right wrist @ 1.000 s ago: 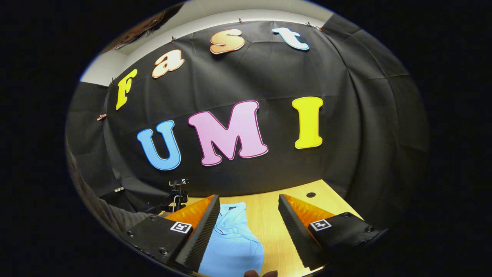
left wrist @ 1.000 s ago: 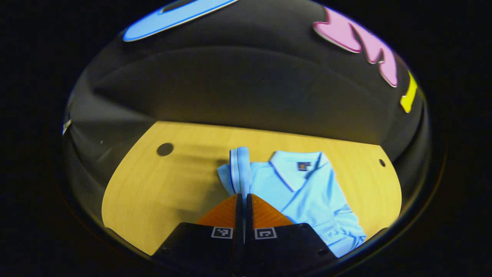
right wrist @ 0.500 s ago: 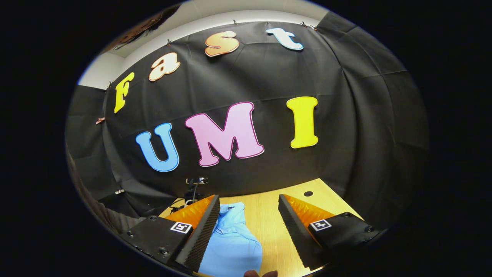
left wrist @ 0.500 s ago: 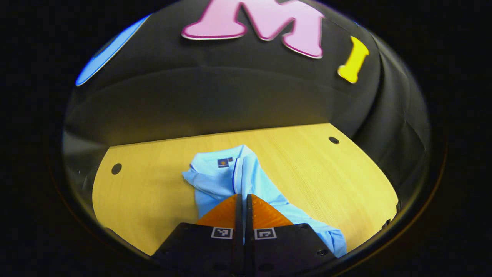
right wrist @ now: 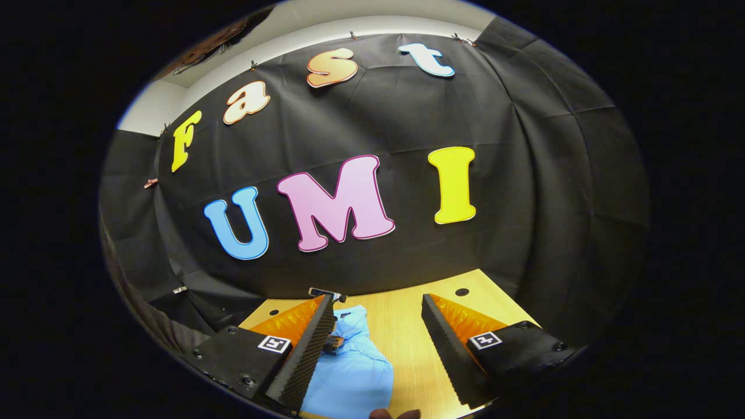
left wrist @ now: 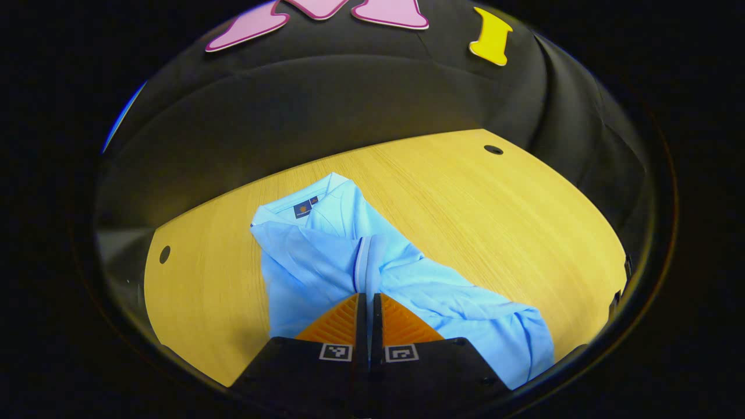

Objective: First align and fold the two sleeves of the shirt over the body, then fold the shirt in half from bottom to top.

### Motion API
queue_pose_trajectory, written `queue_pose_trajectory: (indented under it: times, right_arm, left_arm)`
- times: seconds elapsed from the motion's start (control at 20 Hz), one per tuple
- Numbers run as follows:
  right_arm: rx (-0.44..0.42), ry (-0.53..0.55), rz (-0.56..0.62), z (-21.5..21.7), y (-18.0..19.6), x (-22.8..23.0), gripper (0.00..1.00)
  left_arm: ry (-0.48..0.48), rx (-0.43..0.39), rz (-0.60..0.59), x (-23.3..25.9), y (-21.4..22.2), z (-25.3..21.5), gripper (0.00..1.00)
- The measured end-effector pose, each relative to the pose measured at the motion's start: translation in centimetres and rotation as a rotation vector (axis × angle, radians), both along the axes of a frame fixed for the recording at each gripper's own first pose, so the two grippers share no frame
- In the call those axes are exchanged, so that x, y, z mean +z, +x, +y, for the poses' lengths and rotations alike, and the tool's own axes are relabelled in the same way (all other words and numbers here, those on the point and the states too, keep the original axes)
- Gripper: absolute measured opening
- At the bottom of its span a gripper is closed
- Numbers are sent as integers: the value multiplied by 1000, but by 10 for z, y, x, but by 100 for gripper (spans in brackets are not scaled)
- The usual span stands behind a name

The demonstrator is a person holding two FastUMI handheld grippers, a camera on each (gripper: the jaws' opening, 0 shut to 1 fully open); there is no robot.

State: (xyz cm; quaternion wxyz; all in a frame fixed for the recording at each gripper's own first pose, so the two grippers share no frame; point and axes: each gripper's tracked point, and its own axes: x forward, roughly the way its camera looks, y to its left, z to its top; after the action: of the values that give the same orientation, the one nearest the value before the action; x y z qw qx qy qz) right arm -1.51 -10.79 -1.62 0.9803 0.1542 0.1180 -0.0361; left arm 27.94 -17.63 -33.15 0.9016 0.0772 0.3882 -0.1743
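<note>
A light blue polo shirt (left wrist: 326, 256) lies on the wooden table (left wrist: 495, 215), its collar (left wrist: 302, 206) at the far left in the left gripper view. My left gripper (left wrist: 368, 295) is shut on a sleeve's striped cuff (left wrist: 365, 262) and holds it over the shirt's body. The lower part of the shirt lies rumpled toward the near right (left wrist: 512, 337). In the right gripper view my right gripper (right wrist: 377, 298) hangs open above the table, nothing between its fingers, with the shirt (right wrist: 352, 372) below and to its left.
The table has small round holes, one far right (left wrist: 493, 149) and one at the left (left wrist: 165, 254); another hole (right wrist: 461, 291) lies beyond my right gripper. The booth's black cloth wall stands right behind the table. Bare wood spreads to the right of the shirt.
My left gripper has carried the sleeve cuff from the shirt's outer side across and down over the body, still shut on it. The right gripper has stayed open and barely moved.
</note>
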Motion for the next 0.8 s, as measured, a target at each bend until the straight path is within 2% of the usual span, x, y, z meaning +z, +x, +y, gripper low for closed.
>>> queue_pose_trajectory:
  times: [0.05,0.15,0.25,0.35,0.4,0.5,0.6,0.7,0.75,0.8]
  right_arm:
    - [-1,2,0,-1,-1,0,95]
    - [-1,3,1,-2,-2,1,95]
    - [-2,2,-3,-3,-3,2,95]
    - [-3,1,-5,-4,-5,3,95]
    - [-3,2,-5,-4,-5,4,95]
    - [-5,7,-9,-5,-6,5,95]
    - [-6,12,-11,-6,-8,6,95]
    - [-3,12,-17,-4,-9,9,95]
    - [-2,10,-20,-4,-10,10,95]
    - [2,10,-22,-3,-11,11,95]
  left_arm:
    - [8,1,0,-1,1,0,6]
    - [9,8,6,-3,1,0,8]
    - [5,17,23,-7,1,0,15]
    - [-7,12,34,-7,0,-3,39]
    - [-9,7,36,-7,-1,-4,45]
    - [-2,6,31,-6,-1,-3,63]
    - [-8,9,23,-3,-2,-5,76]
    - [-21,6,-8,6,-2,-9,82]
    - [-19,1,-27,11,-2,-8,82]
    - [-9,-4,-55,19,-2,-8,93]
